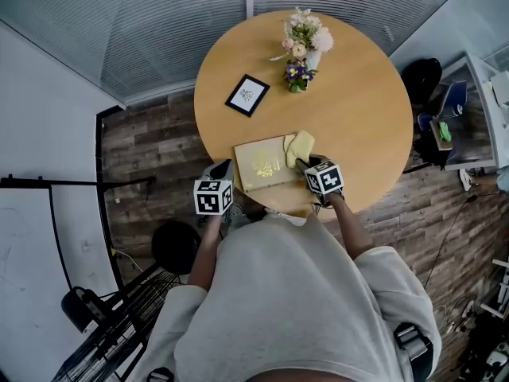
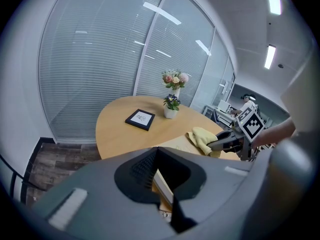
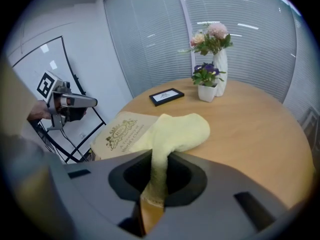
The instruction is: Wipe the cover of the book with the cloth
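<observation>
Yellow cloth (image 1: 301, 146), pinched in the jaws of my right gripper (image 1: 303, 164), overlaps the book (image 1: 261, 165); my left gripper (image 1: 223, 169) clamps its edge.

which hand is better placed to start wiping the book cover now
Right. The right tool is shut on the cloth, which drapes partly over the book cover. The left tool is clamped on the book's edge, probably steadying it.

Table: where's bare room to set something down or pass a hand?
Free: the right half of the table, from flowers and cloth out to the rim; also the gap between picture frame and flowers. Crowded: the near edge, where left tongs clamp the book and right tongs hold the cloth.
</observation>
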Available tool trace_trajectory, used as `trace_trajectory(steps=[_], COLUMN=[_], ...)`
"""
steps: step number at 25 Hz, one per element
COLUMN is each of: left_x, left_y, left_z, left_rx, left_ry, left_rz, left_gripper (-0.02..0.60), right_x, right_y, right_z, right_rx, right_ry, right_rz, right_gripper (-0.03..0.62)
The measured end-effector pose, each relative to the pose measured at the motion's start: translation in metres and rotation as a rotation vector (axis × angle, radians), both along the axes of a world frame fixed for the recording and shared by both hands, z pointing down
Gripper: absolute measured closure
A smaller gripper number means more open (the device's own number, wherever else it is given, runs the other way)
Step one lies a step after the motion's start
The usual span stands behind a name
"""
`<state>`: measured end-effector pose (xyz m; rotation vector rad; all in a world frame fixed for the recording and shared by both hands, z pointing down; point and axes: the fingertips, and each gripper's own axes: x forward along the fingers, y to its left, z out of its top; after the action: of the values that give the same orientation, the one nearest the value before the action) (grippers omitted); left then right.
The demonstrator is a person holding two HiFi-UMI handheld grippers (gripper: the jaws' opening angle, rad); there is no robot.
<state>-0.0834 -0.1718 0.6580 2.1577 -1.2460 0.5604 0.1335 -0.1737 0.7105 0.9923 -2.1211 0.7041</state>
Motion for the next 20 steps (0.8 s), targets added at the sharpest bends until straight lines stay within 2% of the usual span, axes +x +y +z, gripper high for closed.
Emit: trace_trajectory(steps=[7, 12, 20], left_x=[-0.002, -0.004, -0.006], left_y=[0.005, 0.007, 0.010], left_z=[0.000, -0.001, -0.001], left_rx=[0.001, 0.000, 0.001], left_ry=[0.000, 0.002, -0.003], left_rz=[0.004, 0.002, 0.006], left_gripper=[0.575, 0.575, 0.575], right_x=[0.018, 0.043, 0.051], right_y=[-0.002, -0.007, -0.012], right_z=[0.001, 0.001, -0.024], right_rx=[-0.003, -0.005, 0.075], right_ry=[0.017, 0.041, 0.021], right_rz=[0.056, 0.152, 0.201], right_gripper=[0.534, 0.534, 0.534])
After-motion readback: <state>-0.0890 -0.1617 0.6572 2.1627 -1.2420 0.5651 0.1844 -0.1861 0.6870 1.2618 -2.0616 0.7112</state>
